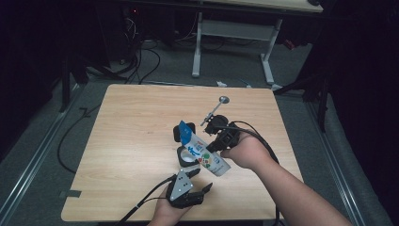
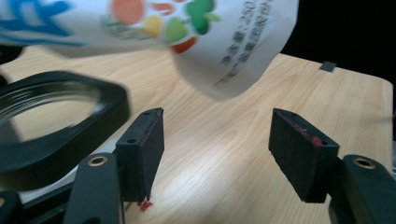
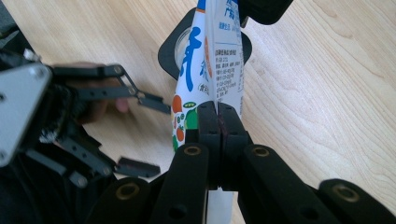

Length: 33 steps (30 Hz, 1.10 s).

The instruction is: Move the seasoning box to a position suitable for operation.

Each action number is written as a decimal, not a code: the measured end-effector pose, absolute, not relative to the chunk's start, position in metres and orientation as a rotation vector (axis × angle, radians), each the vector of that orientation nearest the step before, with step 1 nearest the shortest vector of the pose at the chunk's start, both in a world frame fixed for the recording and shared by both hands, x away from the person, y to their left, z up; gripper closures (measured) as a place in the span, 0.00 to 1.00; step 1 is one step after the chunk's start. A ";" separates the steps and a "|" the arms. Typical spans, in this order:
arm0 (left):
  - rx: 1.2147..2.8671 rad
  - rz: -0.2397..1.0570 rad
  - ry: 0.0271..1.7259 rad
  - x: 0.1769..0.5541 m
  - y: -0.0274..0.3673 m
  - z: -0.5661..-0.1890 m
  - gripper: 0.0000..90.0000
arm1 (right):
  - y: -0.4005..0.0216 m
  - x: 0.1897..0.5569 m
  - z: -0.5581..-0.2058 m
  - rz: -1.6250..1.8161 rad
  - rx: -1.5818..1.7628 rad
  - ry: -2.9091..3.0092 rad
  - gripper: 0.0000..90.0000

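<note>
Here, pinched flat between the black jaws of the right gripper (image 3: 218,122): a white pouch (image 3: 205,70) printed with blue characters and small fruit pictures, pads pressed tight together on its lower part, no gap left between them. Tilted across the wooden table (image 1: 136,136) in the high view, the pouch (image 1: 202,151), blue top corner up and to the left, wider bottom end down toward the right hand (image 1: 247,150). Directly beneath the pouch, a black square-edged jar (image 1: 187,157) with a round threaded mouth, standing on the table; just beyond the pouch's blue corner, a black lid (image 1: 184,132). Below the pouch and nearer the table's front edge, the left gripper (image 1: 200,184), jaws spread wide with nothing between them, bare wood showing between the two pads (image 2: 144,149) in the left gripper view, the pouch's underside (image 2: 219,42) hanging above and ahead, apart from the pads. Beyond the pouch, toward the far side of the table, a metal spoon (image 1: 215,109), bowl end pointing away. Past the table's far edge, a dark floor with cables and the white legs of another desk (image 1: 268,52).
</note>
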<state>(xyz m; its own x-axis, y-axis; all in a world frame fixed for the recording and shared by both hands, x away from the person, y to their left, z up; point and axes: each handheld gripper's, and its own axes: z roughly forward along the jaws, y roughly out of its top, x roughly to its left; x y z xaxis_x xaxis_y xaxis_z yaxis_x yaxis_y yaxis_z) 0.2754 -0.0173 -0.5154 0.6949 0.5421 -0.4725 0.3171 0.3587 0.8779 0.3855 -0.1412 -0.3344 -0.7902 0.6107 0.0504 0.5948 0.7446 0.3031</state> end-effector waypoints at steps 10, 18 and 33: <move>1.238 0.187 0.854 0.274 0.011 -0.515 0.40 | -0.151 0.386 -0.338 0.466 1.031 2.878 1.00; 1.259 0.224 0.884 0.273 0.040 -0.521 0.42 | -0.172 0.385 -0.342 0.463 1.081 2.851 1.00; 1.211 0.317 0.958 0.293 0.098 -0.523 0.44 | -0.225 0.387 -0.370 0.427 1.251 2.779 1.00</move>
